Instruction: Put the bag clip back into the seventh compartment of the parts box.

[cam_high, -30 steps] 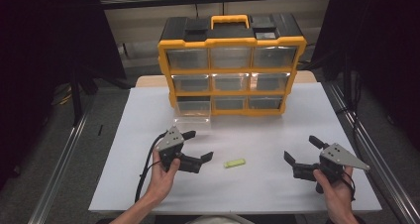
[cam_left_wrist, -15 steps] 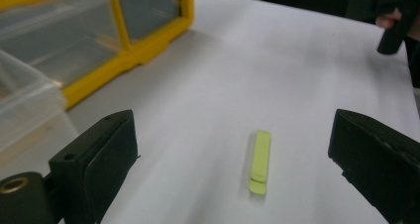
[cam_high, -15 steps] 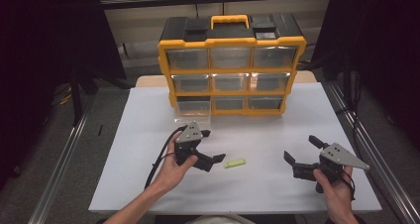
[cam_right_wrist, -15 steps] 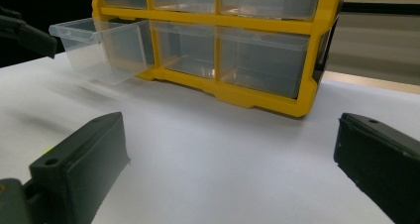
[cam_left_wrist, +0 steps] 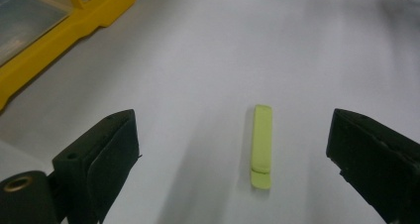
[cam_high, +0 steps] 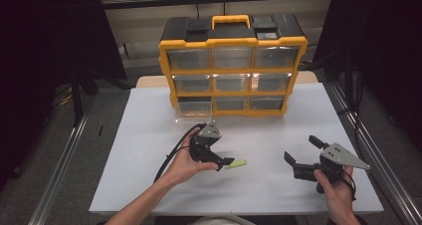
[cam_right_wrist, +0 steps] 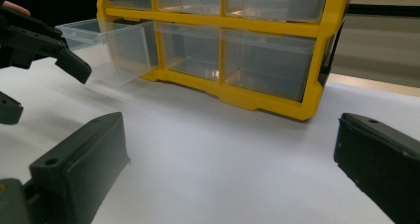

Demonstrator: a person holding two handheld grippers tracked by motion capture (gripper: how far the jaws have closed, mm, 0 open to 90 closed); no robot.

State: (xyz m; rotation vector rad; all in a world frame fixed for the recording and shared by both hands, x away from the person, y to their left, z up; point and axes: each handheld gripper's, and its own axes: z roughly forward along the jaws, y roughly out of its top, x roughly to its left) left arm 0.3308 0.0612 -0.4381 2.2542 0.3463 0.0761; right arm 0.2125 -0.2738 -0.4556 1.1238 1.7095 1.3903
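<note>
A small yellow-green strip point(cam_high: 235, 164) lies flat on the white table point(cam_high: 149, 135). My left gripper point(cam_high: 221, 158) is tilted down just left of it, held from below by a hand. In the left gripper view the strip point(cam_left_wrist: 262, 144) lies lengthwise between the two black jaws, nearer the right one and touching neither. The left gripper point(cam_left_wrist: 235, 135) is open. My right gripper point(cam_high: 300, 149) is open and holds nothing at the table's right front. In its own view the right gripper point(cam_right_wrist: 230, 149) faces the organizer.
A yellow and black drawer organizer point(cam_high: 231, 70) with clear drawers stands at the back of the table. Its bottom-left drawer point(cam_high: 191, 113) is pulled out, and shows as the open clear drawer point(cam_right_wrist: 109, 45) in the right gripper view. The left gripper point(cam_right_wrist: 44, 45) shows there too.
My left gripper has moved right and forward, tipping down until its jaws straddle the strip. The right gripper has stayed put.
</note>
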